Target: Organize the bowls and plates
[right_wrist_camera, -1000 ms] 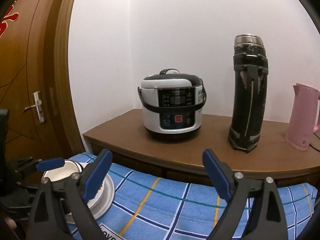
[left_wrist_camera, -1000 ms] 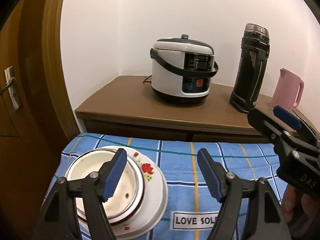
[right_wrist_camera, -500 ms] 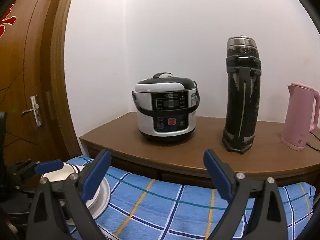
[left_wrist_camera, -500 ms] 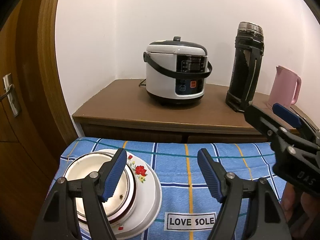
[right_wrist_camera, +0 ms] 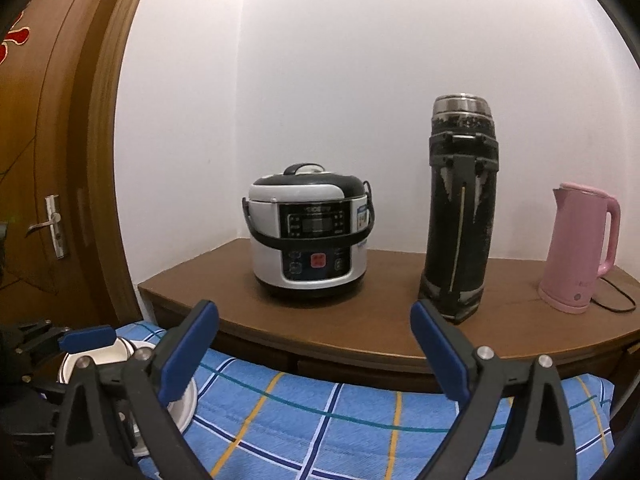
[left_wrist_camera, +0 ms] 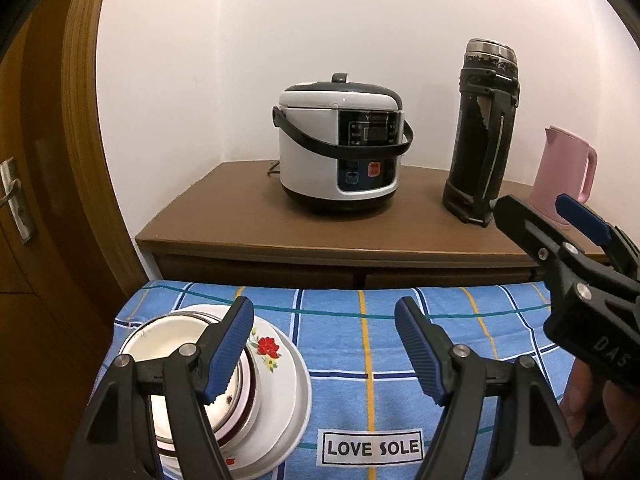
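A white bowl (left_wrist_camera: 168, 340) with a metal rim sits nested in a brown-rimmed bowl on a white plate (left_wrist_camera: 288, 364) with a red flower. The stack stands at the left end of the blue checked cloth (left_wrist_camera: 400, 360). My left gripper (left_wrist_camera: 324, 340) is open and empty, and its left finger hangs over the bowl's right rim. The right gripper (left_wrist_camera: 560, 248) shows at the right edge, raised above the cloth. In the right wrist view my right gripper (right_wrist_camera: 314, 348) is open with nothing between its fingers, and the plate (right_wrist_camera: 186, 404) lies low at the left under the left gripper (right_wrist_camera: 86, 338).
Behind the cloth a brown cabinet (left_wrist_camera: 240, 216) carries a rice cooker (left_wrist_camera: 340, 152), a tall black flask (left_wrist_camera: 484, 136) and a pink kettle (left_wrist_camera: 564, 176) with a cord. A wooden door (right_wrist_camera: 52, 208) with a handle stands at the left. A hand (left_wrist_camera: 580, 400) holds the right gripper.
The right wrist view has swung slightly, so the cooker now sits lower and further left in it. The left gripper has stayed over the bowl. Both grippers remain open.
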Motion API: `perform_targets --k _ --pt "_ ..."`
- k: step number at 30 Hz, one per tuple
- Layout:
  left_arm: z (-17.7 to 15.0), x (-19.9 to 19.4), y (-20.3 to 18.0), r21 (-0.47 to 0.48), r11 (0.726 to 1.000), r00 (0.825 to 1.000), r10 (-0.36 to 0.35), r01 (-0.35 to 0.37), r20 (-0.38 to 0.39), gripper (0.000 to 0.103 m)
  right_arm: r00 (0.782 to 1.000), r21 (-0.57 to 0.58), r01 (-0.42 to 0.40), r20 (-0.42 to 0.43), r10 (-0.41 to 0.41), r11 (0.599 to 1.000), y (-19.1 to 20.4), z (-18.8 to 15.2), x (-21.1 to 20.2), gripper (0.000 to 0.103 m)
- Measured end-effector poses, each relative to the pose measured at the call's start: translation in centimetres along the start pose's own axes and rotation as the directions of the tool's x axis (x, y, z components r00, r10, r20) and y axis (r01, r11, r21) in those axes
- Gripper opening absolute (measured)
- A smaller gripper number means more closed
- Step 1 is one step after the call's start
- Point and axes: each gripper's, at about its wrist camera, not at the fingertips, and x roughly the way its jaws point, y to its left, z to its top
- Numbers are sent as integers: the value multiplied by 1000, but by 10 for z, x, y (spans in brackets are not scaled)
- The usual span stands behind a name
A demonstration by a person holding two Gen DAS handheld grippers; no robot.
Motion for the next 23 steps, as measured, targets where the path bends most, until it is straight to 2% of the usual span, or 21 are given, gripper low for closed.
perform_targets --k 8,16,23 --pt "4 -5 -3 2 1000 999 -10 10 31 75 999 6 21 28 -22 1000 -6 4 -5 99" --pt "2 -2 -7 2 998 998 -58 58 15 75 999 9 26 35 -26 1000 -9 5 -6 99" --pt "2 -21 -12 31 998 997 -54 52 64 75 998 25 31 50 -33 999 -12 1 -12 99"
